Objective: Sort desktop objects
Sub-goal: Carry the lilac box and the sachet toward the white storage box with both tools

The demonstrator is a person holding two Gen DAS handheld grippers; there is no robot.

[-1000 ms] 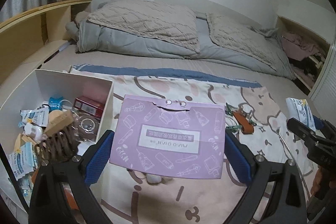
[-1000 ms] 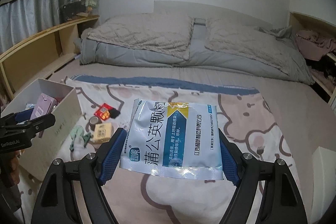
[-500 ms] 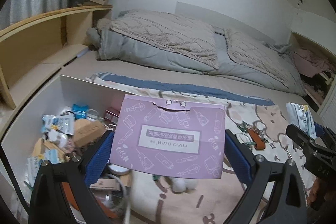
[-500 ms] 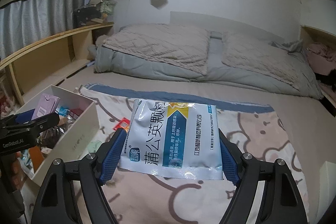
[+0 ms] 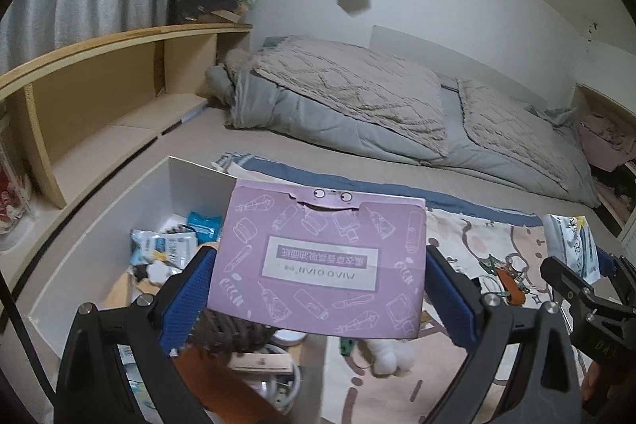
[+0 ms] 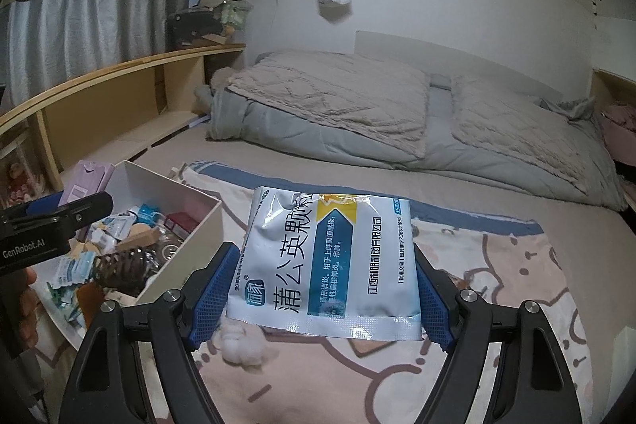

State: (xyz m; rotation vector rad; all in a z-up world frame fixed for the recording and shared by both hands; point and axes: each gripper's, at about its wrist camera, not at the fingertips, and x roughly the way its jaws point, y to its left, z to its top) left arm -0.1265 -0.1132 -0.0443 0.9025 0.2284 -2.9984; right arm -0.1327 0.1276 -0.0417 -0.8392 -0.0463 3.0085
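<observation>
Here, left hand-held gripper (image 5: 318, 289) clamping purple box (image 5: 318, 261) (above white bin (image 5: 99, 225)).

Left gripper (image 5: 318, 299) jaws clamped on purple card (image 5: 320, 259), right gripper (image 6: 324, 295) jaws clamped on sachet (image 6: 326, 261)

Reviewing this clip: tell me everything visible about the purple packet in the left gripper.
The purple packet is a flat, card-like lilac rectangle printed with white line drawings of cosmetics. A grey label panel at its centre carries text that reads upside down. Its top edge has a cut tab with two cartoon eyes. The left gripper clamps it by its side edges between blue-padded jaws, holding it face-on to the camera, above the near corner of the white box. Nothing else touches it.
</observation>
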